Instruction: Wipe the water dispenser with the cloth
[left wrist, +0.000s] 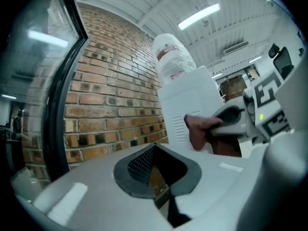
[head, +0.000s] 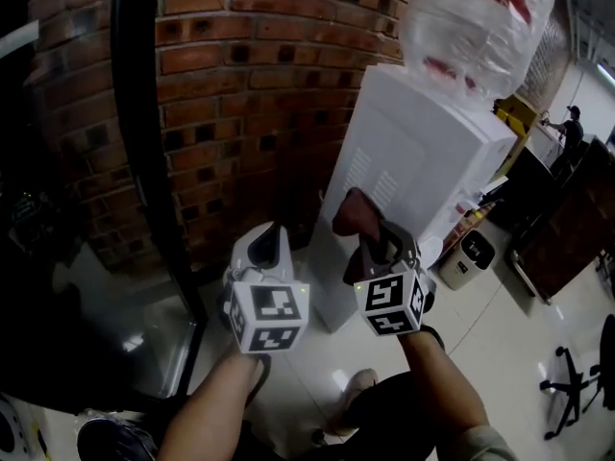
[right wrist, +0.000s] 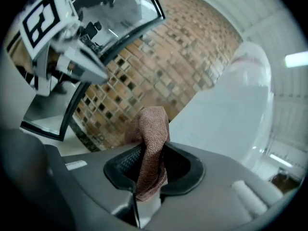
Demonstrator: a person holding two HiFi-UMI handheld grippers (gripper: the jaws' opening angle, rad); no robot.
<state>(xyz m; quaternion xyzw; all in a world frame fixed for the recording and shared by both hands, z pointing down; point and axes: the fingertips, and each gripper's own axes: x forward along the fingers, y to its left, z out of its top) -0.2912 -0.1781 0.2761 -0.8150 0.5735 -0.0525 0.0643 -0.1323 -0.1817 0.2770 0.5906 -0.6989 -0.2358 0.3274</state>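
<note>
Two hand-held grippers are raised in front of the tall white box-shaped water dispenser (head: 423,142).

Right gripper (head: 380,240): jaws clenched on a reddish-brown woven cloth (right wrist: 151,143). The cloth is bunched into a thick fold that sticks out past the pads.

Left gripper (head: 267,246): jaws together, nothing between them. It is held beside the right one, clear of the dispenser.

Cloth position: close against the dispenser's vented panel, just beside the louvres. No view confirms contact.

A clear plastic bottle (head: 480,17) sits inverted on top. A red brick wall (head: 250,84) is behind.

Handling estimate:
- Cloth is soft, light and limp, so it should flatten and drag under pressure.
- A grip at the bunched middle looks right, as it leaves free fabric ahead of the jaws.
- The panel is probably smooth, rigid plastic, and the bottle makes the unit top-heavy, so press moderately.
</note>
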